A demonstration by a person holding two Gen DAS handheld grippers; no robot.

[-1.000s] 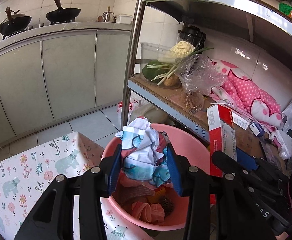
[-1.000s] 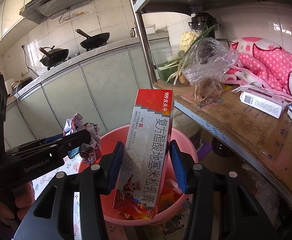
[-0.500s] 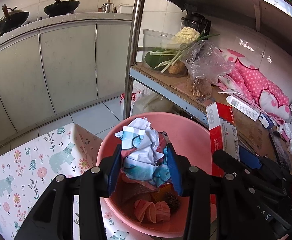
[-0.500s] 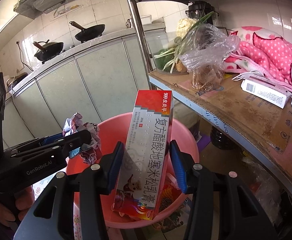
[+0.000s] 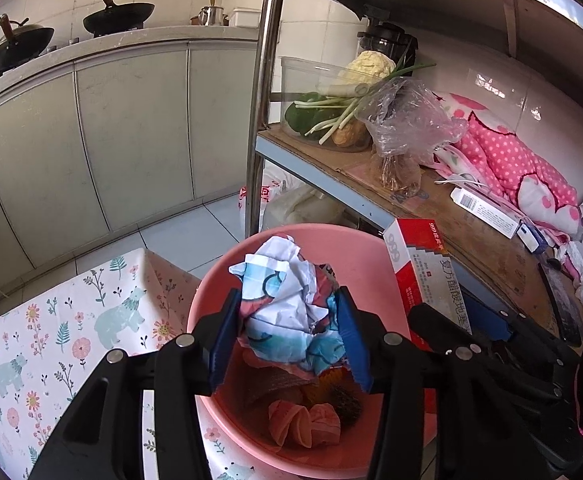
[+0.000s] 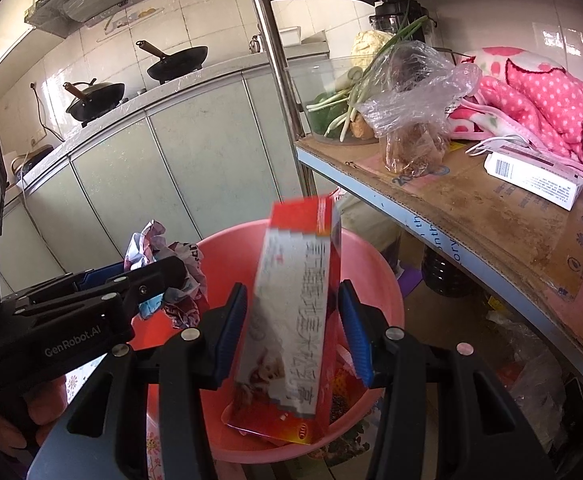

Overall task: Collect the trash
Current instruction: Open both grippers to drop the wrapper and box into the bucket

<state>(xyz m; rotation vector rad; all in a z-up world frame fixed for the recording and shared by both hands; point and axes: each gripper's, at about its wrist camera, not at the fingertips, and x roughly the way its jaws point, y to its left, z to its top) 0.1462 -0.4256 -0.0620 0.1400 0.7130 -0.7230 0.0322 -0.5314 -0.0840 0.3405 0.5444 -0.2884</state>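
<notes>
Both your grippers sit over the pink basin (image 5: 355, 248).

Your left gripper (image 5: 287, 336) clamps a crumpled printed wrapper (image 5: 287, 308) above the basin's middle. Your right gripper (image 6: 291, 336) has its jaws spread wider than the red-and-white medicine box (image 6: 291, 320), which looks blurred between them, tilted, its lower end inside the basin near the front rim.
</notes>
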